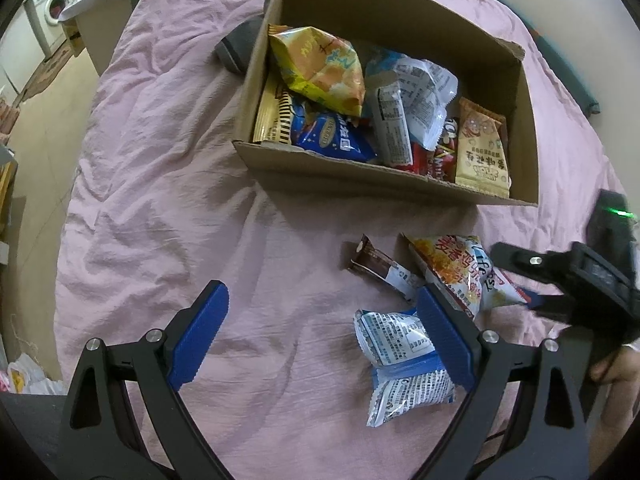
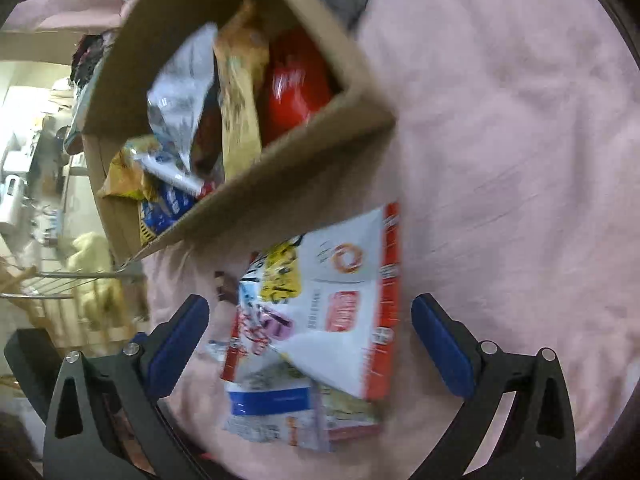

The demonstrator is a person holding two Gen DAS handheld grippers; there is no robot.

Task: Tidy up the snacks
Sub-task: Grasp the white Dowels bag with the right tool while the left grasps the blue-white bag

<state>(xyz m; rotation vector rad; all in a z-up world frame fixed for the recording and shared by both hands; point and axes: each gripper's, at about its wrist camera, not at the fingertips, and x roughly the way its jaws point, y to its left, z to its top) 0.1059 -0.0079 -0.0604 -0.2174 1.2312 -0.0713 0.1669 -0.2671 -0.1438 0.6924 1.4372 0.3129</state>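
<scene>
A cardboard box (image 1: pixel 360 172) holding several snack packs stands on a pink bedsheet; it also shows in the right wrist view (image 2: pixel 280 196). In front of it lie a brown bar (image 1: pixel 380 266), an orange-and-white chip bag (image 1: pixel 460 268) and a blue-white pack (image 1: pixel 400 364). My left gripper (image 1: pixel 320 336) is open above the sheet, its right finger over the blue-white pack. My right gripper (image 2: pixel 310 344) is open, its fingers on either side of the white-and-red chip bag (image 2: pixel 340 312). The right gripper shows at the right edge of the left wrist view (image 1: pixel 528 298), where its state is unclear.
A grey object (image 1: pixel 238 46) lies by the box's far left side. The bed edge drops to the floor at left, with a washing machine (image 1: pixel 50 14) beyond. A dark object (image 1: pixel 568 76) lies along the bed's far right.
</scene>
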